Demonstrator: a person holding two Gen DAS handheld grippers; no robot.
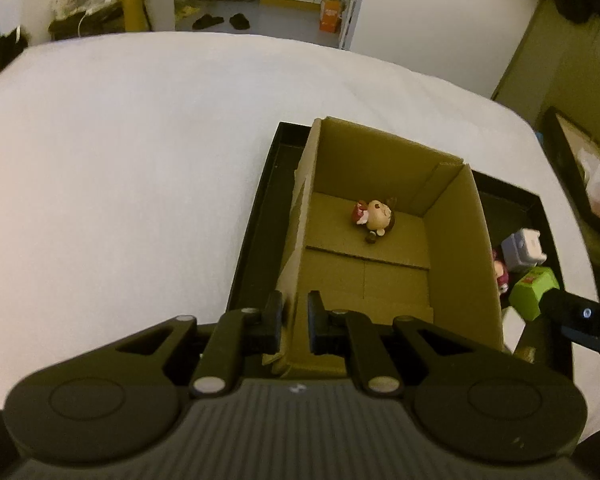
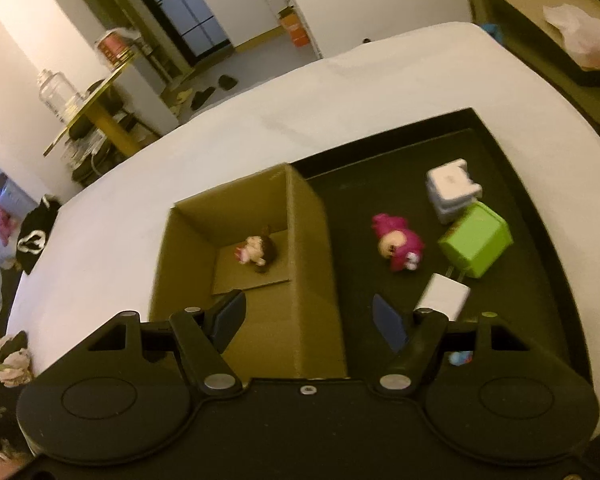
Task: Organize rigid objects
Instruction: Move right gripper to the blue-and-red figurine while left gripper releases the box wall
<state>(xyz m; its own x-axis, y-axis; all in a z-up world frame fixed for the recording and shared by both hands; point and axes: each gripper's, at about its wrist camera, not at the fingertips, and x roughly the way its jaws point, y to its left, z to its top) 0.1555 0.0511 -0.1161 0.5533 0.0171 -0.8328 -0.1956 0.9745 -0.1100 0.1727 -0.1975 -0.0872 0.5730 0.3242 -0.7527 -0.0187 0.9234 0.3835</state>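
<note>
An open cardboard box (image 1: 456, 240) (image 2: 312, 248) stands in a black tray (image 1: 256, 216) (image 2: 500, 152) on the white table. A small doll figure (image 1: 374, 216) (image 2: 256, 250) lies inside the box. My left gripper (image 1: 294, 320) is shut on the box's near left wall. My right gripper (image 2: 306, 320) is open and empty above the box's right wall. In the tray beside the box lie a pink figure (image 2: 398, 242) (image 1: 500, 274), a green charger (image 2: 476, 240) (image 1: 534, 286), a white block (image 2: 452, 186) (image 1: 524, 248) and a white charger (image 2: 444, 294).
The white table (image 1: 120, 160) (image 2: 240, 128) spreads left and beyond the tray. The right gripper's body (image 1: 580, 316) reaches in over the tray's right side. A small blue object (image 2: 460, 357) lies in the tray near my right finger. Room clutter lies beyond the table edge.
</note>
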